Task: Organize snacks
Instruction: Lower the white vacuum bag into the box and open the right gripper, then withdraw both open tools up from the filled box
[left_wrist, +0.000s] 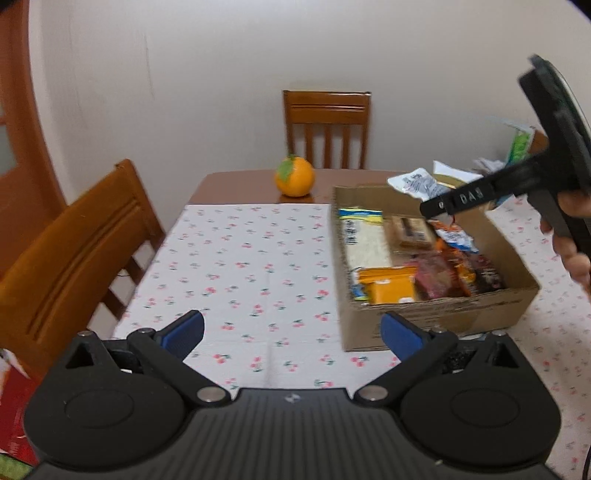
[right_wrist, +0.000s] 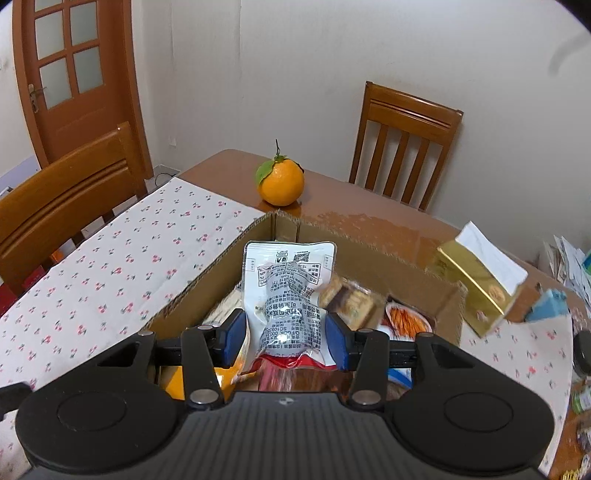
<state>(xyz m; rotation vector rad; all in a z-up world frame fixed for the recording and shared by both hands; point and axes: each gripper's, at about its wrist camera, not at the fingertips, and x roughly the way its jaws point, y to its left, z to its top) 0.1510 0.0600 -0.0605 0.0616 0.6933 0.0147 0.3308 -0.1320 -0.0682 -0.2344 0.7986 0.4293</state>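
A cardboard box (left_wrist: 436, 317) holds several snack packs on the cherry-print cloth (left_wrist: 240, 266). My left gripper (left_wrist: 291, 332) is open and empty, held above the cloth to the left of the box. My right gripper (right_wrist: 284, 338) is shut on a white snack pouch with black print (right_wrist: 288, 291) and holds it above the box (right_wrist: 207, 284). In the left wrist view the right gripper (left_wrist: 436, 206) reaches in from the right over the box, with the pouch (left_wrist: 417, 182) at its tip.
An orange with a leaf (left_wrist: 294, 176) sits on the bare table behind the cloth. A gold box (right_wrist: 480, 284) and other packets lie to the right of the cardboard box. Wooden chairs stand at the left (left_wrist: 70, 254) and at the far side (left_wrist: 327, 129).
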